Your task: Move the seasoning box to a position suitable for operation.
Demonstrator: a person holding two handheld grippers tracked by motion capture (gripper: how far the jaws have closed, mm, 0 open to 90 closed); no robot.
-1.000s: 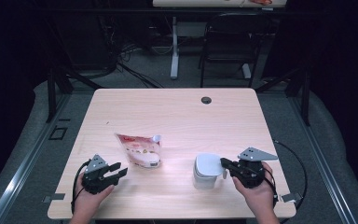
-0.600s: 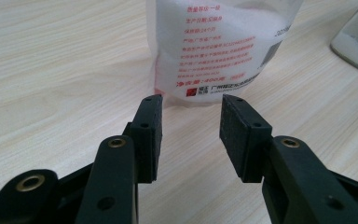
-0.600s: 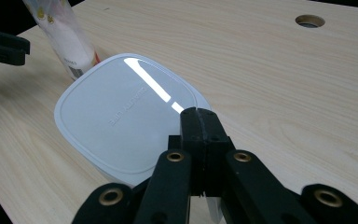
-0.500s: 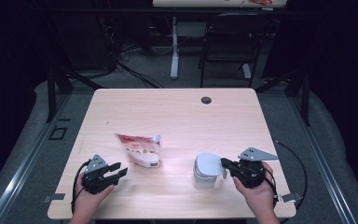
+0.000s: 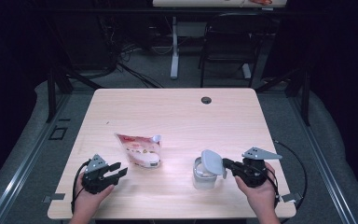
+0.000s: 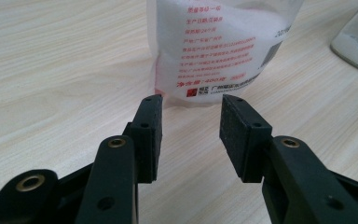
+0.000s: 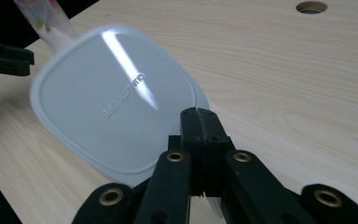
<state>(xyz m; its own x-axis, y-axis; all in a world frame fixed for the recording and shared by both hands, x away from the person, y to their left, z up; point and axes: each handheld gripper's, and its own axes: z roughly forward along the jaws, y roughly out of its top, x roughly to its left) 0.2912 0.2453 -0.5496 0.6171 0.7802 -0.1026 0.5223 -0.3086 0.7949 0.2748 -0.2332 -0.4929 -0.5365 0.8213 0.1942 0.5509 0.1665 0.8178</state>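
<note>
A white pouch with red print (image 5: 139, 148) lies on the wooden table (image 5: 177, 116), left of centre. My left gripper (image 5: 120, 171) rests just in front of it, open; in the left gripper view the pouch (image 6: 219, 46) stands just beyond the spread fingertips (image 6: 191, 121), nothing between them. At the right stands a small clear container (image 5: 203, 178). Its white lid (image 5: 212, 162) is tilted up above it, and my right gripper (image 5: 228, 164) is shut on the lid's edge. In the right gripper view the lid (image 7: 116, 102) slants away from the closed jaws (image 7: 199, 116).
A round cable hole (image 5: 206, 100) sits near the table's far edge. Beyond the table are a chair (image 5: 228, 46) and desk legs on a dark floor. The left gripper (image 7: 4, 58) shows far off in the right gripper view.
The lid has come up off the container and tilted, held by my right gripper. The left gripper and the pouch have stayed put.
</note>
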